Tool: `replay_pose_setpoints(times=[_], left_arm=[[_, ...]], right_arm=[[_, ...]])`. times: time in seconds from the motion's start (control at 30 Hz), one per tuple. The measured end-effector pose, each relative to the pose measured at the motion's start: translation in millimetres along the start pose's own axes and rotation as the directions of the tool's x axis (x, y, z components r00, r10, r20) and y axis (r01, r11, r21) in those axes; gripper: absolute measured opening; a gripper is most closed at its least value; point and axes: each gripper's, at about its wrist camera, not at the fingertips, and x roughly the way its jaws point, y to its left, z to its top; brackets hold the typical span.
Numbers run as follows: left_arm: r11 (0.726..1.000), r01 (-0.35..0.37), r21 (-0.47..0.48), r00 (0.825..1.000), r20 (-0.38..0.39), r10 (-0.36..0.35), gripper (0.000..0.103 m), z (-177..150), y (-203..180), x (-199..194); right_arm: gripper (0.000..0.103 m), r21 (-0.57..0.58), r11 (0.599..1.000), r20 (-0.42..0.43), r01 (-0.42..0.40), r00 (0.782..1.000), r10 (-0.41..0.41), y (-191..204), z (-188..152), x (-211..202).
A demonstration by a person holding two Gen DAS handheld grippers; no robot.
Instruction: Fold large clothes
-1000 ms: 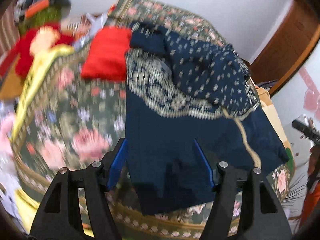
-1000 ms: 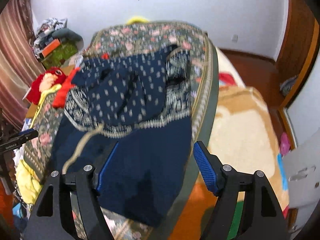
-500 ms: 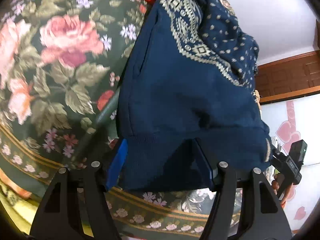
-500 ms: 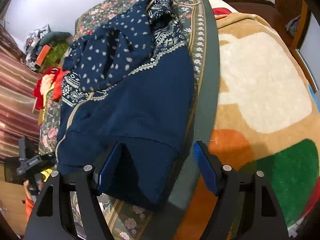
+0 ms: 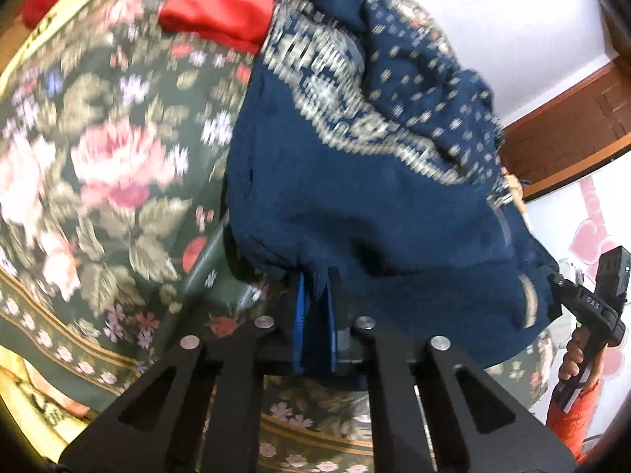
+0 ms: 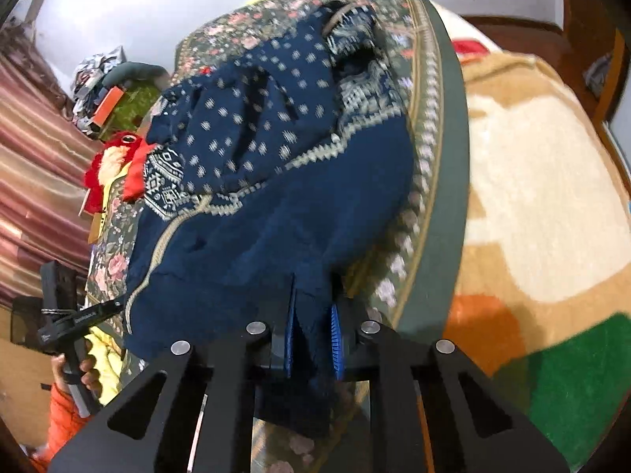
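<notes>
Along the sweater's [image 5: 355, 205] near hem, my left gripper [image 5: 315, 303] and right gripper [image 6: 313, 315] each pinch a corner, ready to fold it.

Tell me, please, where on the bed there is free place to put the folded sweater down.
Free: the floral cover left of the sweater, below the red cloth; also the tan blanket right of the cover's green edge. Crowded: the far left corner, with red toy and clutter.

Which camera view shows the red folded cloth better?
The left wrist view: the red folded cloth lies in plain sight on the floral blanket, touching the navy sweater. The right wrist view shows only a red sliver behind the sweater.
</notes>
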Motion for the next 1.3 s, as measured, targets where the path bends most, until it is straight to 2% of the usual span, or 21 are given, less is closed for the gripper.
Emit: replay_pose_setpoints(times=[0.13,0.33,0.43,0.57,0.63,0.8,1.07,1.13,1.3], left_arm=[[0.999,0.025,0.02,0.995,0.095,-0.027,0.006,17,-13,-31],[0.995,0.072,0.066,0.973,0.217,-0.085,0.004,59,-38,-64],[0.992,0.075,0.098,0.956,0.277,-0.1,0.004,86,-54,-78],[0.985,0.102,0.141,0.92,0.362,-0.148,0.004,124,-71,-102],[0.983,0.081,0.164,0.907,0.398,-0.141,0.003,144,-79,-109],[0.983,0.013,0.182,0.889,0.448,-0.095,0.003,194,-91,-102],[0.987,-0.068,0.146,0.883,0.47,-0.009,0.003,264,-89,-52],[0.986,-0.09,0.138,0.886,0.463,0.016,0.003,278,-86,-36],[0.984,-0.146,0.102,0.909,0.405,0.093,0.003,319,-72,20]], right_arm=[[0.01,-0.021,1.0,0.072,-0.009,0.997,0.011,8,13,-14],[0.009,-0.047,0.998,0.175,-0.04,0.983,0.047,21,47,-34],[0.009,-0.068,0.997,0.215,-0.032,0.975,0.046,29,68,-40],[0.009,-0.08,0.996,0.274,-0.029,0.96,0.05,35,98,-49],[0.009,-0.086,0.996,0.305,-0.024,0.951,0.05,37,115,-51],[0.009,-0.079,0.997,0.352,-0.005,0.936,0.032,34,157,-44],[0.008,-0.081,0.993,0.344,0.08,0.938,-0.047,26,225,9],[0.008,-0.068,0.993,0.339,0.096,0.938,-0.068,21,238,23],[0.008,-0.017,0.991,0.308,0.13,0.944,-0.119,1,267,62]])
